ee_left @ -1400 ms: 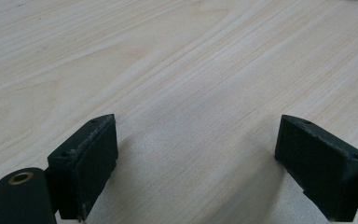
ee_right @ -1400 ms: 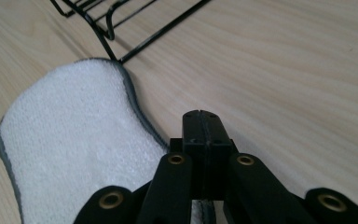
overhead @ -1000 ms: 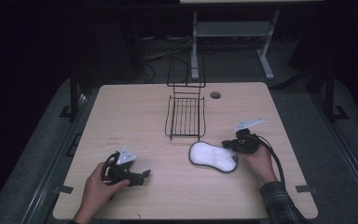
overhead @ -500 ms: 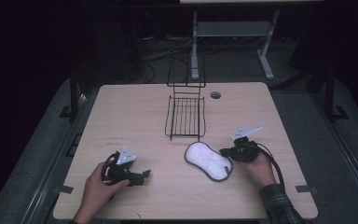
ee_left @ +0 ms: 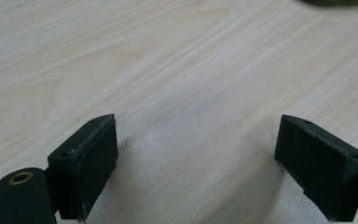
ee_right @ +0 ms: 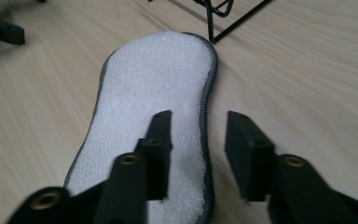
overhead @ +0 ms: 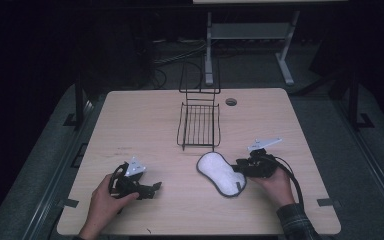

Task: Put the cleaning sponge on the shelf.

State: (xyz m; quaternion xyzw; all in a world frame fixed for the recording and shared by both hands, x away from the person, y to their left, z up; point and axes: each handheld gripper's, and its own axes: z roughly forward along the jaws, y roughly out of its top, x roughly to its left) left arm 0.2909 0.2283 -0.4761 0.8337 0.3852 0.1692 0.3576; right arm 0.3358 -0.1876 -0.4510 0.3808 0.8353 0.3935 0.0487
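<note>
A white peanut-shaped pad with a grey rim lies flat on the wooden table, just in front of a black wire rack. My right gripper is at the pad's right end. In the right gripper view the pad runs away from the right gripper: its jaws stand a little apart, one over the white face, the other over bare wood, with the grey rim between them. My left gripper rests at the front left; in the left gripper view the left gripper stands open over bare wood.
The wire rack has an upright back and a low basket; its foot is just beyond the pad. A round cable hole sits at the back right of the table. Dark floor and a desk frame lie beyond.
The right gripper has moved toward the front and left, and the pad has shifted and turned with it. The left gripper has stayed put.
</note>
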